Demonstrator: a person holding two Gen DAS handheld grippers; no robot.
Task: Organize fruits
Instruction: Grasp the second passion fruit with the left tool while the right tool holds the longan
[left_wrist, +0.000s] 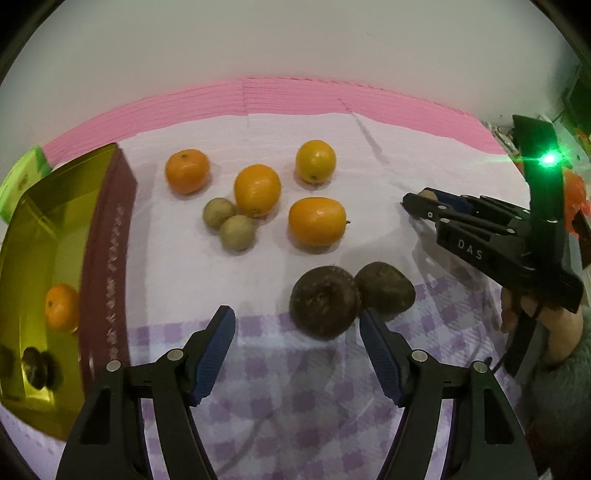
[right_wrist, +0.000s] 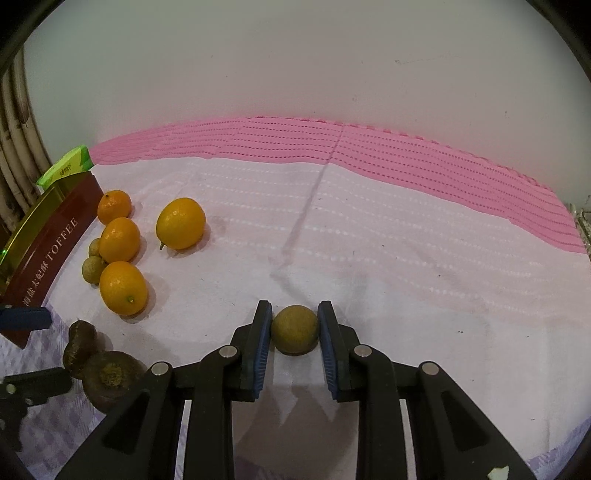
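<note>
I am gripping a small tan-green round fruit (right_wrist: 294, 329) between the right gripper (right_wrist: 294, 345)'s fingers, which are closed in on its two sides; it is sitting low against the pale cloth (right_wrist: 406, 258) on the bench, well to the right of the other fruit. I judge the step in hand to be carrying this one over to the gold toffee tin (left_wrist: 40, 236) at the far left. To do it well I am planning to keep the squeeze light, since the skin looks thin and matte, and to lift clear before crossing the cluster.

My left gripper (left_wrist: 297, 356) is hanging about half open with nothing in it, its ribbed blue pads (left_wrist: 216, 356) just short of two dark brown wrinkled fruits (left_wrist: 325, 301) that are touching each other. The nearer one is showing a rough dimple on top; a grip across its broad middle should sit better than one on that crown.

Further out, four glossy orange citrus fruits (left_wrist: 257, 190) are lying loosely grouped, smooth and slightly oval, with two dull tan-green small ones (left_wrist: 236, 232) tucked against them. The tin is mirror-bright inside and is already holding an orange fruit (left_wrist: 61, 306) and a dark one (left_wrist: 35, 367). A pink ribbed mat (right_wrist: 369, 147) is lining the far edge.
</note>
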